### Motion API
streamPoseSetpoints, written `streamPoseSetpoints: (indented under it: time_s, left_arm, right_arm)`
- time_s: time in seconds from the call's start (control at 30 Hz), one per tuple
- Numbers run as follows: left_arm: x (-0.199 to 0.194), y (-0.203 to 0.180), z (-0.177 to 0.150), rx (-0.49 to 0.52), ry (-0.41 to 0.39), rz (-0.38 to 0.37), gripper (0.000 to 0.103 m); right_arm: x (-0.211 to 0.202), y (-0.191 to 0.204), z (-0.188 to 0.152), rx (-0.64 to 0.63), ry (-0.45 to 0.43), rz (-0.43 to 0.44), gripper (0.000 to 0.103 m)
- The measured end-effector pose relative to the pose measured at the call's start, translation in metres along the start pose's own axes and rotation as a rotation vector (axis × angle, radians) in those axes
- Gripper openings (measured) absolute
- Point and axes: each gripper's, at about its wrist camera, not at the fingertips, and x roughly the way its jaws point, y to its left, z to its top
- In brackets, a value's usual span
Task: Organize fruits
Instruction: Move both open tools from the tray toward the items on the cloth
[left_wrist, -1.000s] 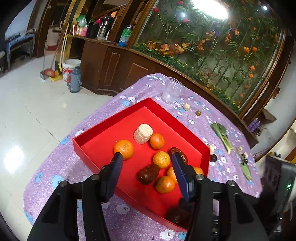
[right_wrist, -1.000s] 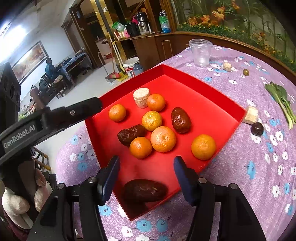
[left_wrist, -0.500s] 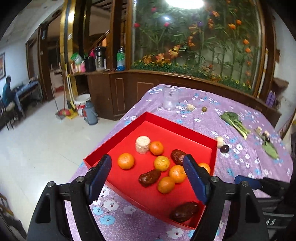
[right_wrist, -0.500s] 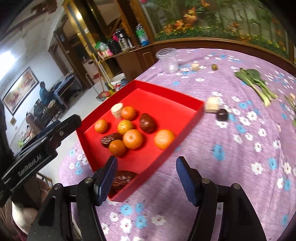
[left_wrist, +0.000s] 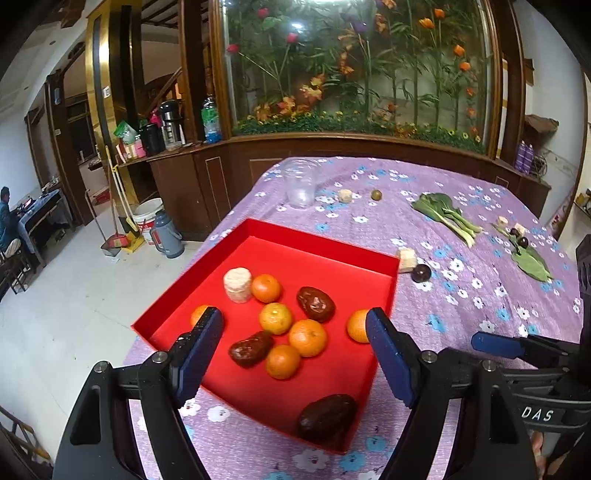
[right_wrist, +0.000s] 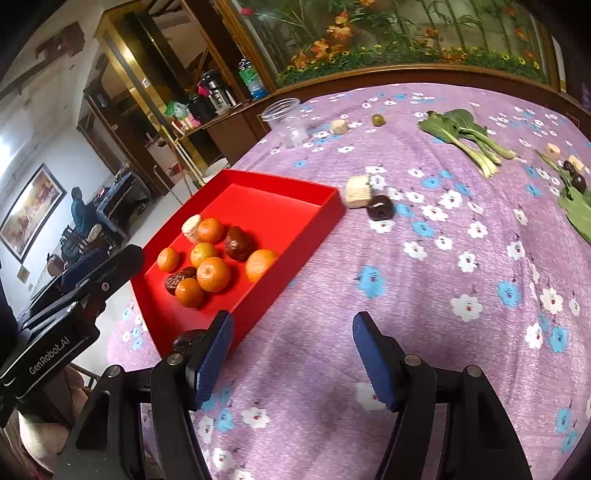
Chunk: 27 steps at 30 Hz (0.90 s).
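Beyond the red tray, a clear cup and greens lie on the bench. Oranges sit in the tray, under the left tool; both tools gape apart, empty, the right tool beside the tray.

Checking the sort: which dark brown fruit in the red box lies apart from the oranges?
The dark brown fruit in the red box's near corner; the other two touch the oranges.

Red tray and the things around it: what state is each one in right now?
Red tray: open-topped, partly filled with fruit.
Oranges: six, loose inside the tray.
Clear plastic cup: upright on the cloth.
Leafy greens: lying flat on the cloth.
Left tool: open, nothing held.
Right tool: open, nothing held.
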Motion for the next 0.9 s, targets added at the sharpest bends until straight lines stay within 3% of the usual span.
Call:
streamPoseSetpoints:
  time_s: [0.27,0.43,0.57,0.7,0.9]
  left_arm:
    - [0.017,-0.013,0.003,0.002,0.058,-0.063,0.079]
    - [0.031,-0.027,0.012,-0.003,0.089,-0.159,0.079]
    - [0.041,-0.040,0.016,-0.002,0.096,-0.192,0.079]
    - [0.056,-0.043,0.034,-0.013,0.112,-0.230,0.079]
    - [0.107,-0.052,0.085,-0.036,0.180,-0.338,0.079]
  right_arm:
    - [-0.008,-0.040,-0.001,0.052,-0.004,-0.039,0.072]
    - [-0.015,-0.078,0.005,0.091,-0.012,-0.113,0.072]
    - [-0.014,-0.097,0.020,0.102,-0.024,-0.134,0.072]
    - [-0.003,-0.087,0.040,0.013,-0.034,-0.140,0.072]
    - [0.048,-0.062,0.067,-0.159,-0.004,-0.155,0.070]
